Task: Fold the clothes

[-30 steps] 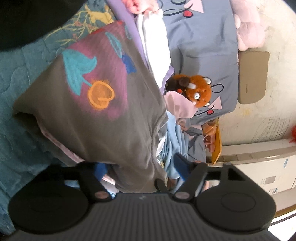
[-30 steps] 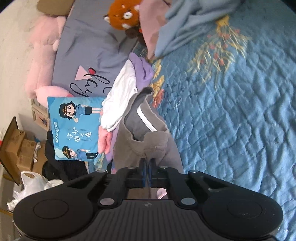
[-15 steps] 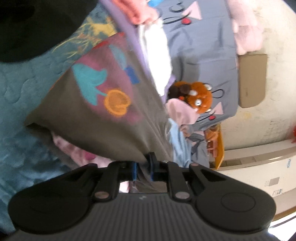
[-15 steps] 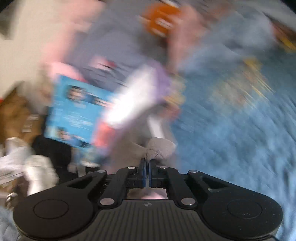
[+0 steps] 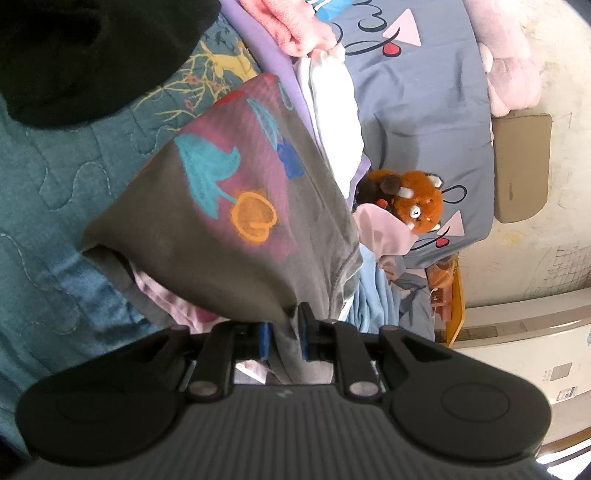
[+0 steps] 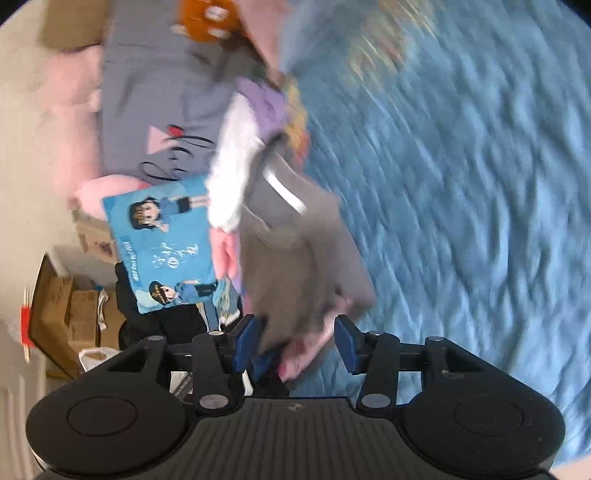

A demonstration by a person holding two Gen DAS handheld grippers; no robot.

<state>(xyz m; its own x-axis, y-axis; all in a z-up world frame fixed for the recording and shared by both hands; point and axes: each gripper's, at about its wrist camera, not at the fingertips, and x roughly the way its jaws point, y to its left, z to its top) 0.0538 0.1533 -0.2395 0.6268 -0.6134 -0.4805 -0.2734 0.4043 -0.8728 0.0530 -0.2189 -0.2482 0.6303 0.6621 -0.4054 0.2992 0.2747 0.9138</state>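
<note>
Mid-fold: left gripper (image 5: 282, 334) pinches the grey printed cotton shirt (image 5: 221, 221) at lower centre; right gripper (image 6: 295, 345), jaws spread, must regrip.

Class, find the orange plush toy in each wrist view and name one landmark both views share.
Left wrist view: the orange plush toy sits right of centre, against the grey-blue duvet.
Right wrist view: the toy is blurred at the top edge, left of centre.
Shared landmark: the grey printed garment.
</note>
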